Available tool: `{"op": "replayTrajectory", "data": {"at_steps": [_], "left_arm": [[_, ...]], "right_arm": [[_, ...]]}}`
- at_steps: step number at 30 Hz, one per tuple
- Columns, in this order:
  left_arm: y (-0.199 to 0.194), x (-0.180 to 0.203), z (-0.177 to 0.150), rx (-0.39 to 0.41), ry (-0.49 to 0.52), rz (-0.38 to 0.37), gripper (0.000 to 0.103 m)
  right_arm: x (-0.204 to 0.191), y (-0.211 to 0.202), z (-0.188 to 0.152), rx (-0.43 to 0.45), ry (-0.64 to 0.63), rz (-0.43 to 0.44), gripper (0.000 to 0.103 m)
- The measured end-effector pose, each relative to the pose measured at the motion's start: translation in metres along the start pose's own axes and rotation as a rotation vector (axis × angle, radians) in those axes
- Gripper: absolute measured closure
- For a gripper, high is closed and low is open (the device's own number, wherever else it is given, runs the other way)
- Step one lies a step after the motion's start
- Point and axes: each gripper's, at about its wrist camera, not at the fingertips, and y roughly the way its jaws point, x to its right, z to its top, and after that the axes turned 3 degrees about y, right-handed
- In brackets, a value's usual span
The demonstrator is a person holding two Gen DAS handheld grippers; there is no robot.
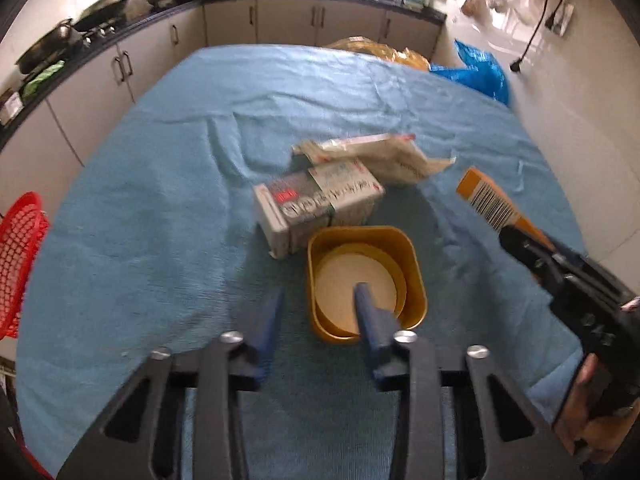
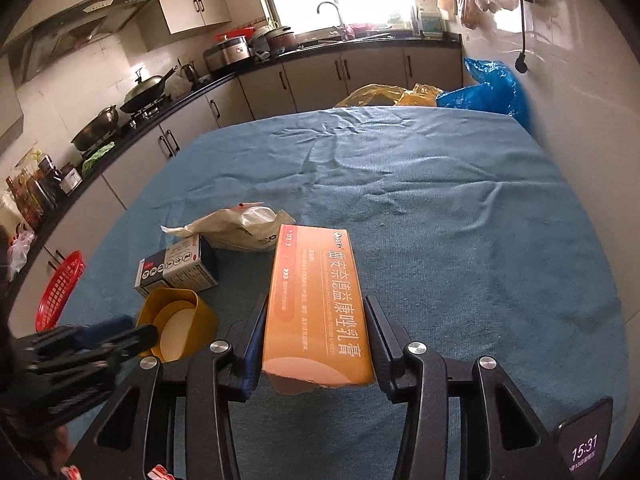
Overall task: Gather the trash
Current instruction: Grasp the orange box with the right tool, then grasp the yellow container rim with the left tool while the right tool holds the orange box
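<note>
My left gripper (image 1: 320, 298) hangs over a yellow cup (image 1: 412, 272) on the blue tablecloth (image 1: 160, 200). One blue finger is inside the cup, the other outside its left wall, and a gap shows between pad and wall. My right gripper (image 2: 316, 300) is shut on a long orange carton (image 2: 312, 264) held above the cloth; the carton (image 1: 484, 196) also shows at the right of the left wrist view. A grey-white box (image 1: 316, 204) lies just behind the cup, with a crumpled white packet (image 1: 384, 156) beyond it.
A red mesh basket (image 1: 20, 264) stands off the table's left side. Yellow (image 2: 388, 96) and blue (image 2: 492, 88) plastic bags sit past the far edge. A kitchen counter with pans (image 2: 140, 96) runs along the left and back. A phone (image 2: 584, 440) lies at the near right.
</note>
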Motion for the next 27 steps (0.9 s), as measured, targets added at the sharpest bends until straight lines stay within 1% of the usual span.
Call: {"op": "replayTrajectory", "data": {"at_steps": [1,2,4,7,9,12,18,21,24,27], "left_arm": [[0.003,0.002,-0.001,-0.001,0.007,-0.008,0.077],[0.005,0.004,-0.001,0.002,0.016,-0.013,0.083],[0.006,0.006,-0.003,0.02,0.031,0.01,0.096],[-0.002,0.008,-0.012,0.053,0.059,0.005,0.096],[-0.011,0.004,-0.018,0.084,0.072,0.01,0.096],[-0.023,-0.011,-0.025,0.113,0.052,-0.001,0.096],[-0.047,-0.046,-0.033,0.219,0.017,0.062,0.096],[-0.052,-0.059,-0.035,0.275,-0.003,0.087,0.096],[-0.053,-0.07,-0.035,0.297,-0.013,0.084,0.096],[-0.052,-0.078,-0.036,0.299,-0.013,0.072,0.096]], "right_arm": [[-0.001,0.0,0.0,-0.001,-0.003,-0.001,0.054],[-0.001,0.0,0.0,-0.001,-0.003,0.0,0.054],[-0.001,-0.001,-0.001,0.007,-0.005,0.002,0.054],[-0.003,-0.005,-0.004,0.031,-0.018,0.01,0.054],[-0.007,-0.011,-0.006,0.049,-0.028,0.036,0.054],[-0.017,-0.022,-0.01,0.101,-0.072,0.051,0.054],[-0.04,-0.034,-0.024,0.167,-0.164,0.091,0.054],[-0.049,-0.035,-0.028,0.181,-0.19,0.109,0.054],[-0.058,-0.034,-0.032,0.19,-0.216,0.105,0.054],[-0.062,-0.03,-0.031,0.192,-0.216,0.091,0.054]]}}
